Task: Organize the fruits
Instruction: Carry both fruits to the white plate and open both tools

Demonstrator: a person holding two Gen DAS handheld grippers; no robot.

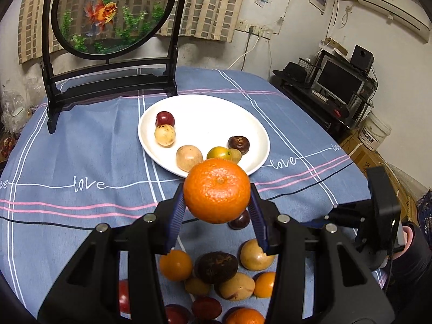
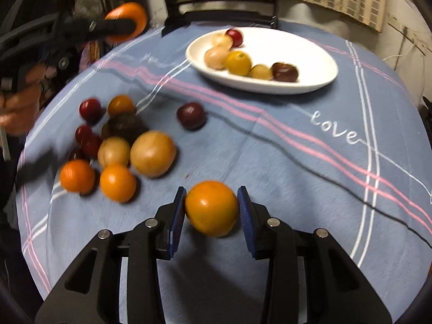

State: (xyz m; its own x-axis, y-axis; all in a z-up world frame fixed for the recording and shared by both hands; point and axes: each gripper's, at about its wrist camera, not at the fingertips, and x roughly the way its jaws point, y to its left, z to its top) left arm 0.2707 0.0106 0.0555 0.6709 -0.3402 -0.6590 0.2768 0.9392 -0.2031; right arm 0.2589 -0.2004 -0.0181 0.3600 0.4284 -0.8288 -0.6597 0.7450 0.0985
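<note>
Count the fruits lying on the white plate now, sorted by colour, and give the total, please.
Red fruit: 1
Dark brown fruit: 1
Orange-yellow fruit: 1
Pale tan fruits: 3
Total on the white plate: 6

Six fruits (image 1: 189,157) on white plate (image 1: 253,124); loose pile (image 2: 118,145) on tablecloth nearby.

wall (image 1: 294,13): white, stained | air conditioner (image 1: 391,8): upper right | monitor (image 1: 338,82): on dark shelf | curtain (image 1: 213,8): checked
</note>
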